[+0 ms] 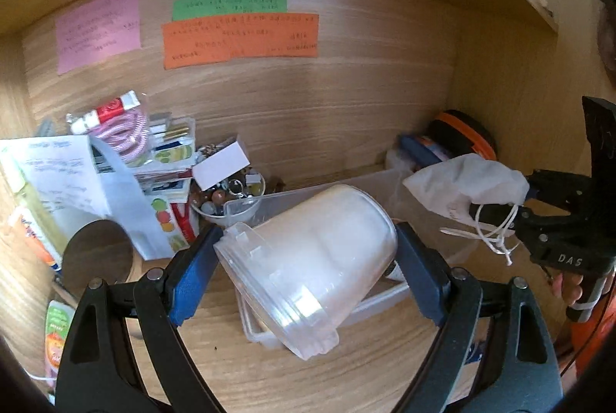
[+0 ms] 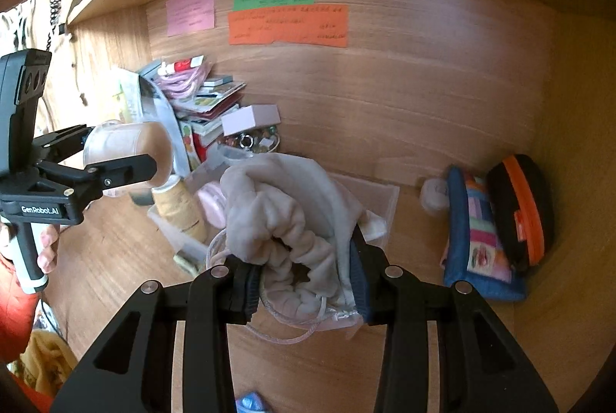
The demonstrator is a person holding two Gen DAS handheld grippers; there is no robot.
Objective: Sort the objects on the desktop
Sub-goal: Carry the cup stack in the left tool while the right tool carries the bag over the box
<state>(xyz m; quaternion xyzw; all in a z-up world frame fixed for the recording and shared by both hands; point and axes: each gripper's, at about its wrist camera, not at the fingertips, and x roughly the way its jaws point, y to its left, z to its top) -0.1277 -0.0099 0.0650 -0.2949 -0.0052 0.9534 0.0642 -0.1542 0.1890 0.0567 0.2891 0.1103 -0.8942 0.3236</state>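
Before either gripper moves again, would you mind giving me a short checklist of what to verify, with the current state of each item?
1. Left gripper grips the plastic cup: ok, both pads press its sides.
2. Cup held upright: not ok, it is tilted.
3. Right gripper holds the drawstring pouch: ok, cloth is bunched between the fingers.
4. Pouch cords secured: not ok, they dangle loose below it.
5. Clear tray has free space: cannot tell, the pouch hides much of it.
6. Cup empty: cannot tell, its wall is frosted.
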